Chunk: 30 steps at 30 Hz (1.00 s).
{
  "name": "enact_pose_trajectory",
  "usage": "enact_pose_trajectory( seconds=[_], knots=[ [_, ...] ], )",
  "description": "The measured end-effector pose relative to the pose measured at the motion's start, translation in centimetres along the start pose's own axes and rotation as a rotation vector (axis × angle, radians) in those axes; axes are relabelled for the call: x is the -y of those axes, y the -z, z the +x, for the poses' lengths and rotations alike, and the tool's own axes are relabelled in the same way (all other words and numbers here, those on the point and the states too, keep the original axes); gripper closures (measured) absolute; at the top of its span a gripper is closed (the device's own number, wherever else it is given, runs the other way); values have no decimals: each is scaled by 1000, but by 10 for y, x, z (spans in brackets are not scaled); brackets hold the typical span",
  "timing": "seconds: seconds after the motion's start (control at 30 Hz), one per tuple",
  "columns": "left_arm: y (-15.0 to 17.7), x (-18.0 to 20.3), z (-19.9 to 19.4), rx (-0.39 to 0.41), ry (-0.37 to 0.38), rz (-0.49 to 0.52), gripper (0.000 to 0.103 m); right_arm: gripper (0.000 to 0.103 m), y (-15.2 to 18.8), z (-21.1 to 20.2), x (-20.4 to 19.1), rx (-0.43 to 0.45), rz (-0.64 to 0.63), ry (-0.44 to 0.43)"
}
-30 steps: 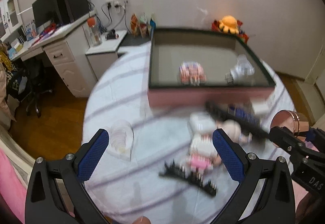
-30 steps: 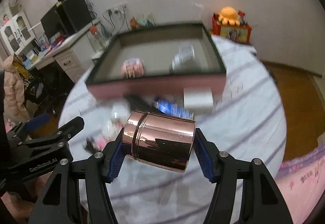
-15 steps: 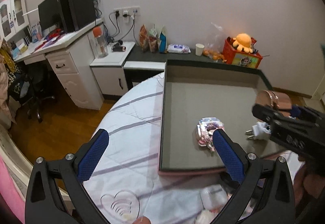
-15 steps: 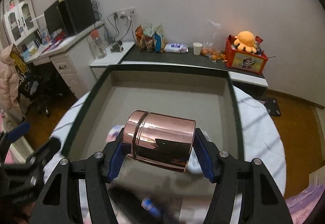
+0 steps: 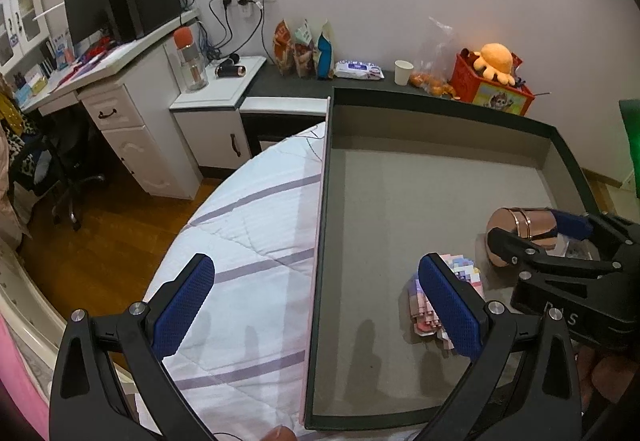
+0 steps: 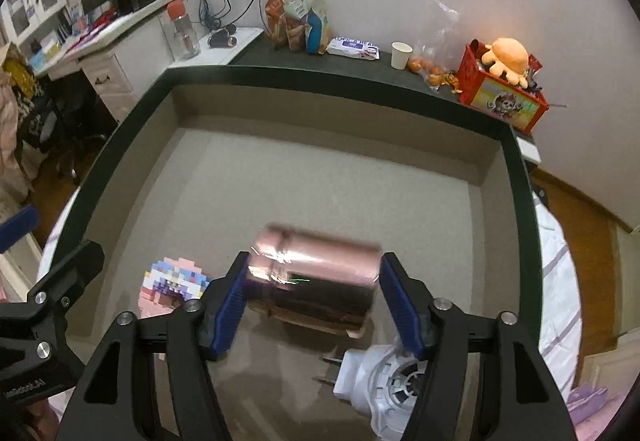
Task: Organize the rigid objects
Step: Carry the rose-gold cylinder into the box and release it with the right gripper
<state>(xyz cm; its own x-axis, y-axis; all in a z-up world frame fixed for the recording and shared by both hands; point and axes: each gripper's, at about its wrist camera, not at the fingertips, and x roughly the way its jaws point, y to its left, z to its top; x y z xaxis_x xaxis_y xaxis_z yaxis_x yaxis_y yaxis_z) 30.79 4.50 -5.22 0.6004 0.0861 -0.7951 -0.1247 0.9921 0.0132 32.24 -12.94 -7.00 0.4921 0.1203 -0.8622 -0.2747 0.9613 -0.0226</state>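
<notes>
Opening over the box (image 6: 120, 145), the right tool (image 6: 314, 293) brackets a blurred copper tin (image 6: 316, 281).

Bench (image 5: 248, 225), round, with a white purple-striped quilted cover; a dark-rimmed shallow box (image 5: 320, 225) sat on its right part.

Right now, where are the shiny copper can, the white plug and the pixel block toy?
copper can (image 6: 316, 277), right wrist view, its side.
white plug (image 6: 384, 381), right wrist view, its body.
pixel block toy (image 6: 172, 279), right wrist view, top face.
</notes>
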Motion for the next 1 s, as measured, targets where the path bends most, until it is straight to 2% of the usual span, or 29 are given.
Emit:
enact_pose_trajectory(
  seconds=[0.03, 0.2, 0.3, 0.47, 0.53, 0.63, 0.77, 1.0],
  knots=[
    [1, 0, -3, 4, -1, 2, 0, 23, 0, -4, -1, 11, 4, 0],
    [8, -3, -29, 36, -2, -1, 0, 22, 0, -18, 1, 51, 25, -4],
    [10, -7, -46, 61, -3, -8, 0, 17, 4, -43, 0, 114, 29, -22],
    [21, -10, -79, 102, -1, -13, 0, 14, 16, -83, 0, 196, 53, -29],
    [29, -8, -90, 111, 1, -6, 0, 1, 24, -97, 4, 215, 73, -33],
    [41, -6, -100, 111, 4, 7, 0, 0, 43, -117, 11, 247, 112, -46],
    [65, -2, -109, 93, 17, 25, 0, 0, 75, -132, 25, 248, 176, -49],
    [107, 9, -113, 27, 46, 58, 0, 0, 135, -133, 50, 184, 294, -60]
  ],
)
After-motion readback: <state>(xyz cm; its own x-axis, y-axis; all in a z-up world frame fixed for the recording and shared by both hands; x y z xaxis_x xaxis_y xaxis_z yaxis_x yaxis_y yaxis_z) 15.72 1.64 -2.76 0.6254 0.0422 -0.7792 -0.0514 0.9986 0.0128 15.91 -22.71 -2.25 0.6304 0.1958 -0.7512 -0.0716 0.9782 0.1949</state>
